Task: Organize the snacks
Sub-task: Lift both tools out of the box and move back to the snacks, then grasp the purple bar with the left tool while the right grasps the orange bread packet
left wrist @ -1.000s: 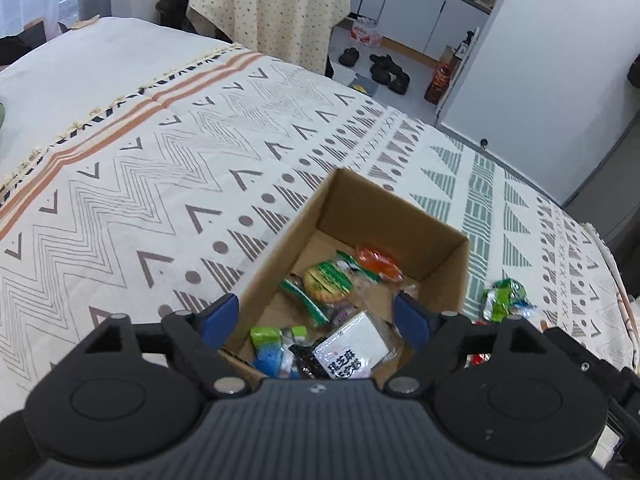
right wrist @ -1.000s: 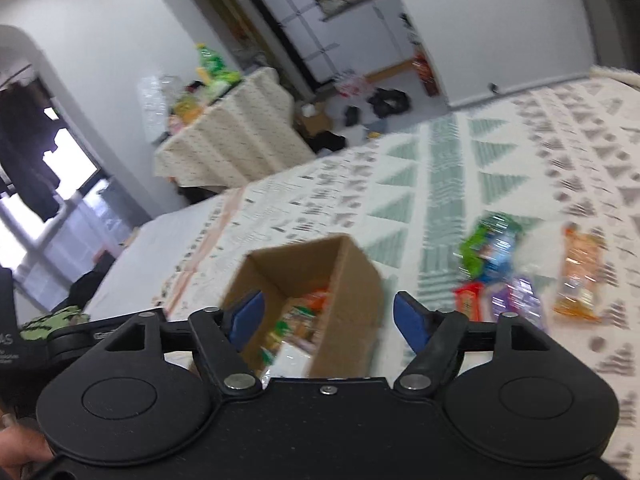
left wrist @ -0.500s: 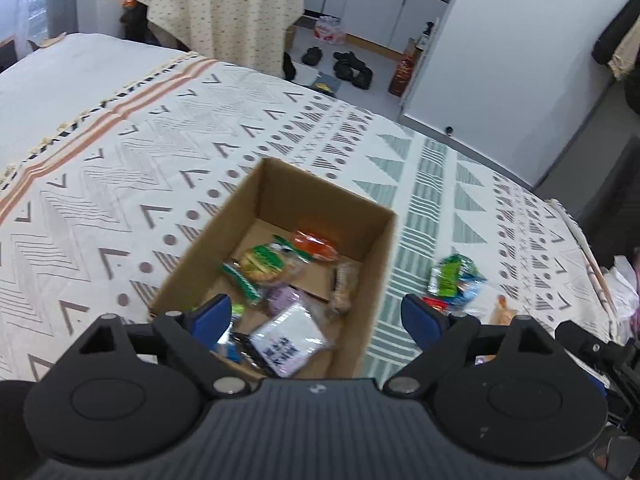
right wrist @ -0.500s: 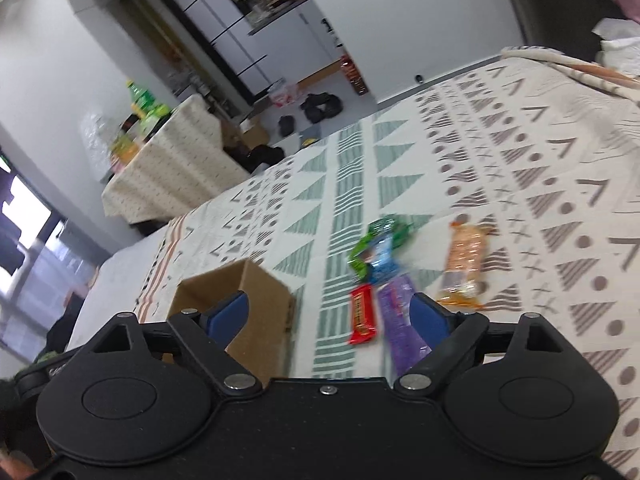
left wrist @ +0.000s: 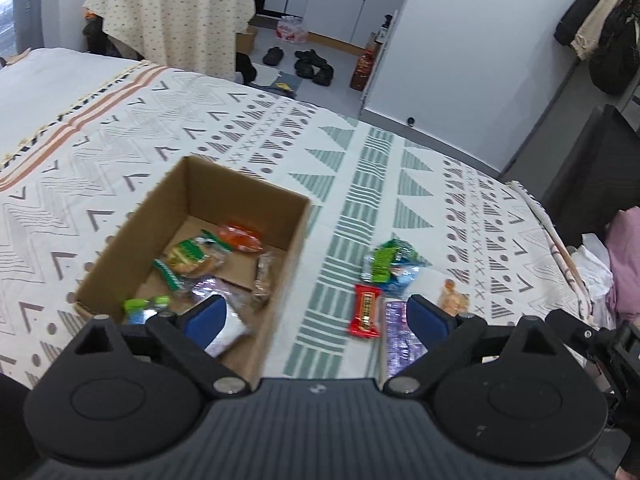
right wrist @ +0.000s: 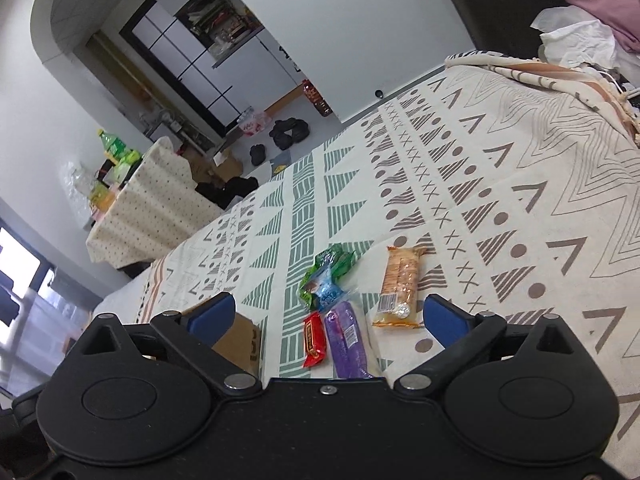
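An open cardboard box [left wrist: 298, 236] on the patterned bedspread holds several wrapped snacks, among them an orange pack [left wrist: 239, 237] and a green-edged biscuit pack [left wrist: 188, 258]. To its right lie a green and blue packet [left wrist: 390, 266], a red bar [left wrist: 364, 311], a purple bar [left wrist: 398, 332] and an orange cracker pack [left wrist: 453, 300]. My left gripper [left wrist: 314, 318] hovers over the box's near right corner, jaws opening, nothing between them. My right gripper [right wrist: 328, 314] hangs above the loose snacks: the packet [right wrist: 326, 280], red bar [right wrist: 313, 339], purple bar [right wrist: 347, 338], crackers [right wrist: 402, 286]. Its jaws are opening, empty.
The bedspread [right wrist: 500, 184] runs wide to the right, with a crumpled white cloth [right wrist: 576, 44] and pink bedding at its far end. Beyond the bed stand a cloth-covered table [left wrist: 176, 16], shoes [left wrist: 308, 62] on the floor and a white wall. The box corner [right wrist: 240, 340] shows under my right gripper's left finger.
Both grippers have swung right from over the box toward the loose snacks, and both jaws have spread wider. The box has slid to the left in both views.
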Tool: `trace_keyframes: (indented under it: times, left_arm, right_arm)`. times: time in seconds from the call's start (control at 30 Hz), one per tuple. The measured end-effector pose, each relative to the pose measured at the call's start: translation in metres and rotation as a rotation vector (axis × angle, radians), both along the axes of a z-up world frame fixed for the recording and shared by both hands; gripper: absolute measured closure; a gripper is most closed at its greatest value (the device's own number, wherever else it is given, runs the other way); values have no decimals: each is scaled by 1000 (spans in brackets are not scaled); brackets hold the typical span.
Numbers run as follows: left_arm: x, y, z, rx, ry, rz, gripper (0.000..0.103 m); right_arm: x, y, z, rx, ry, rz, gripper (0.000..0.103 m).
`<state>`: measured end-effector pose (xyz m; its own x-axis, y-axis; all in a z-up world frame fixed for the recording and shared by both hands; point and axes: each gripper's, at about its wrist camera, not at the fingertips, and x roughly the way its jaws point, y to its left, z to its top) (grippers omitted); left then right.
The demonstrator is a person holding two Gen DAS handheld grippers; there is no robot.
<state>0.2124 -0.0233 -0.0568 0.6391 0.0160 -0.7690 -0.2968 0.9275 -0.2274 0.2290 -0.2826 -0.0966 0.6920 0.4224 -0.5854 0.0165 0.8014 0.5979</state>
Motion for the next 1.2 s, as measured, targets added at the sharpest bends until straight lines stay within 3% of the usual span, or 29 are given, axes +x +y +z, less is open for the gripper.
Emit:
trace_keyframes:
  times: [0.37,0.77,1.03,1.2]
  left_arm:
    - [19,-43,-27,-27,56,-38,7]
    - [45,-73,-76,-120,137,-68,7]
    - [66,-78,-107,-166,188,-54,10]
    - [79,-80,-124,-188,216,-55,17]
  right_arm:
    - [5,-32,-17,35,45,-34,1]
    - [16,-37,-39,61,79,-56,2]
    - [32,-36,-61,91,127,-64,17]
    - [44,-29,-71,88,145,-46,23]
